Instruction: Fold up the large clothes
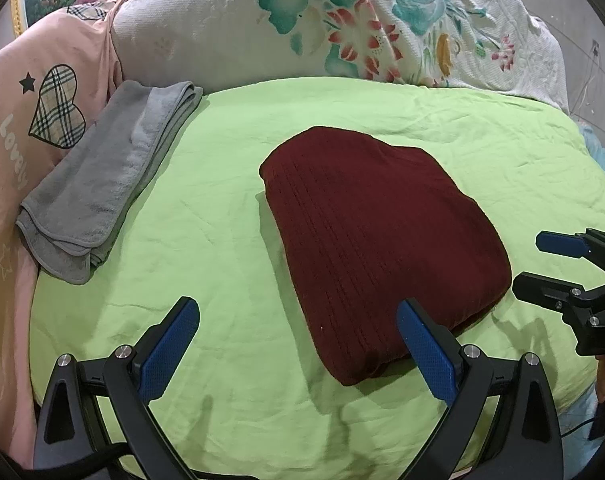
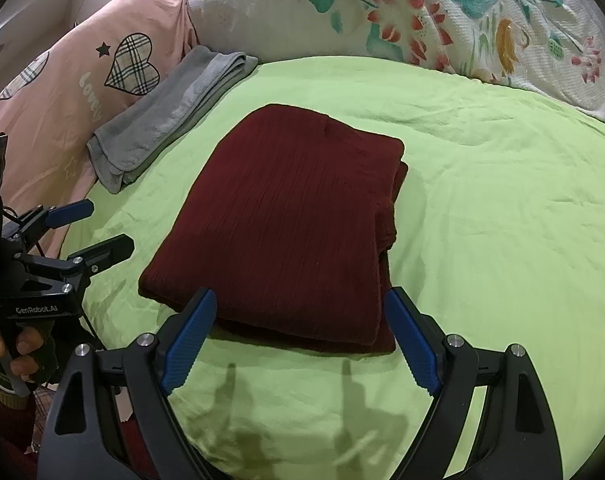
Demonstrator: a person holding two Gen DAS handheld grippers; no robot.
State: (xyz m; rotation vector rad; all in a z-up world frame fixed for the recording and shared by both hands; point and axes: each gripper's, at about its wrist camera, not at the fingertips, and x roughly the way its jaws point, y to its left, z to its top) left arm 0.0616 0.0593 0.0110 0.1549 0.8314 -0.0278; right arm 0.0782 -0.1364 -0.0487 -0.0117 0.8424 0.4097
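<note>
With the maroon sweater [image 2: 286,220] folded square on the green sheet [image 2: 502,220], hovering just short of it, jaws apart and empty: left gripper [image 1: 298,352] and right gripper [image 2: 302,340].

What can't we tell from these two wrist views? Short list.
- Maroon garment: what kind it is; it's folded, so inner layers are hidden in both views.
- Its near edge, left wrist view: partly behind a blue finger.
- Grey towel: layers hidden inside its own folds.
- Left hand: mostly cut off behind the left hand-held gripper.
- Green sheet: near edge cut off by the frame.
</note>
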